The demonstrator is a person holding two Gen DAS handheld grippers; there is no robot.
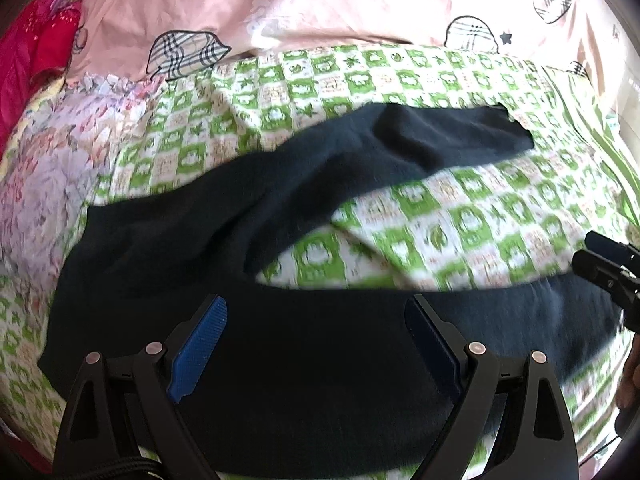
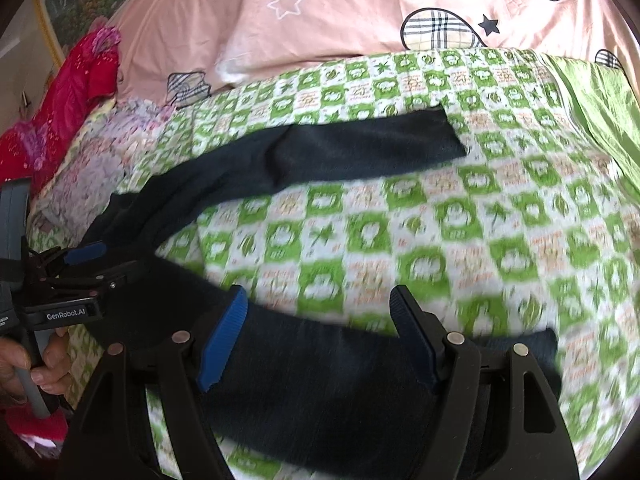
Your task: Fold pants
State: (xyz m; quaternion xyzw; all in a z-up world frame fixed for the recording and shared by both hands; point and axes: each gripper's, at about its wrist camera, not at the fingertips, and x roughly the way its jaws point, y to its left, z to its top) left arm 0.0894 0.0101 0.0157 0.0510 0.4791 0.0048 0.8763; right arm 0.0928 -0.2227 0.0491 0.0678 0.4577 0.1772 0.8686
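Bed: green and white checked sheet (image 1: 460,224) covers the bed, with small pictures in the squares
Back of bed: pink cover (image 2: 320,12) with stars and checked shapes lies behind the sheet
Left side: flowery quilt (image 1: 44,168) sits next to the sheet, and a bright red cloth (image 2: 76,92) is bunched up past it
Pants: dark pants (image 1: 312,360) lie flat on the checked sheet, with the two legs spread apart like a wide V
Far leg: it reaches across the sheet toward the pink cover, and its end (image 2: 436,136) lies flat
Near leg: it runs along the front edge of the bed, right under both tools, and its end (image 2: 536,348) is on the right
Left gripper (image 1: 316,344): its two blue-padded fingers are spread wide with nothing between them; it hangs over the wide top part of the pants
Right gripper (image 2: 320,340): its fingers are spread wide too and hold nothing; it hangs over the near leg
Touching: I cannot tell if either tool touches the cloth
Sharpness: both views are a bit blurry
Hand (image 2: 44,364): bare fingers wrap the left tool's handle
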